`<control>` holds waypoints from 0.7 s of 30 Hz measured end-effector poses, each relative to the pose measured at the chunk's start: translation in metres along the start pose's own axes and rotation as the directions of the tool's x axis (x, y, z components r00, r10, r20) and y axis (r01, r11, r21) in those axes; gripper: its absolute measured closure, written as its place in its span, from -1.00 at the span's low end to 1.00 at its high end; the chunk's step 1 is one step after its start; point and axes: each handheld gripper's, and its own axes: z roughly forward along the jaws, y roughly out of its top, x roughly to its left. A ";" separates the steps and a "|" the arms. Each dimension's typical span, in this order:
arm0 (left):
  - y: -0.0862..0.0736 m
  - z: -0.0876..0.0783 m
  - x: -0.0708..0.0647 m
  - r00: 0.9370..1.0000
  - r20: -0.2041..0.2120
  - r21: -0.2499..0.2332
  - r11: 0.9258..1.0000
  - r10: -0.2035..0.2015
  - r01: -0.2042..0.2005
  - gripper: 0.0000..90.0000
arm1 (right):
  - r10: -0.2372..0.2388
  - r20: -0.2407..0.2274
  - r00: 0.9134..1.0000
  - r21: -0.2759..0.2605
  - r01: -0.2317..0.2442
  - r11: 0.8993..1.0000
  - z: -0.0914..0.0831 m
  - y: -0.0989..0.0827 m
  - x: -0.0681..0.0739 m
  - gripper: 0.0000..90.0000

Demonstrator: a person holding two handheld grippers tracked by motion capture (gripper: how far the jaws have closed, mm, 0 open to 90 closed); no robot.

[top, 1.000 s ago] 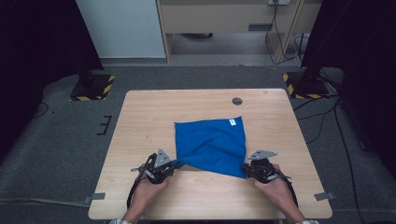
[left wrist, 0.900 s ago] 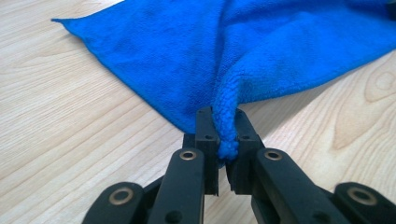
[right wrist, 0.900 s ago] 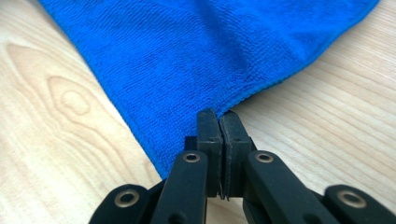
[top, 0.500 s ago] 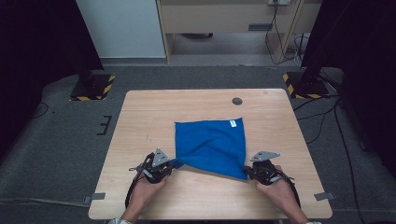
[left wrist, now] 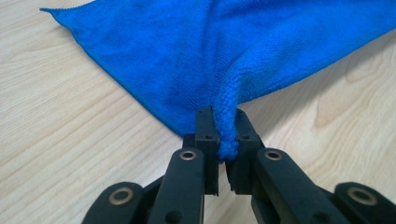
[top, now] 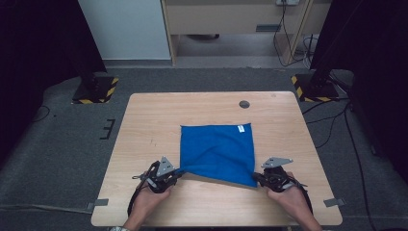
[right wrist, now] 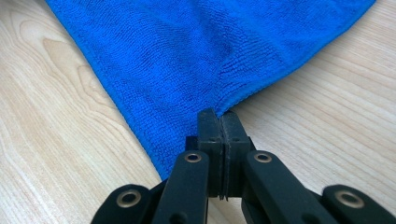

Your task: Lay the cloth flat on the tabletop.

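The wooden desk stands on grey carpet between dark stands. A blue cloth lies at its centre. The left gripper has its jaws clamped on the cloth's 7 o'clock corner, a fold bunched between them; the right gripper, jaws fully closed, pinches the 5 o'clock corner. Judged step: both near corners secured for folding. Next move calls for lifting both together toward 12 o'clock. Against the earlier frames, cloth and hands sit practically unchanged.
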 end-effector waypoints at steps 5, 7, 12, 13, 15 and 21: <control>-0.003 -0.003 0.000 1.000 0.018 0.001 1.000 -0.009 0.009 0.81 | -0.006 -0.006 1.000 0.001 0.006 1.000 -0.002 0.001 0.001 0.99; -0.003 -0.006 -0.003 1.000 0.024 -0.014 1.000 0.002 -0.002 0.68 | -0.006 -0.002 1.000 0.005 0.006 1.000 -0.006 -0.001 -0.001 0.99; -0.008 -0.019 -0.005 0.999 0.053 -0.055 0.998 -0.013 0.016 0.07 | 0.000 -0.005 1.000 0.028 0.000 1.000 -0.010 -0.007 -0.007 0.99; -0.010 -0.023 -0.004 0.998 0.054 -0.059 0.998 -0.015 0.018 0.00 | -0.004 -0.001 1.000 0.027 0.004 1.000 -0.009 -0.008 -0.008 0.99; -0.014 -0.030 -0.002 0.998 0.064 -0.072 0.997 -0.022 0.026 -0.07 | 0.001 -0.002 1.000 0.030 -0.001 1.000 -0.009 -0.008 -0.009 0.99; -0.018 -0.042 0.007 0.996 0.060 -0.103 0.992 -0.070 0.076 -0.16 | -0.001 0.000 1.000 0.038 0.001 0.999 -0.010 -0.008 -0.008 0.98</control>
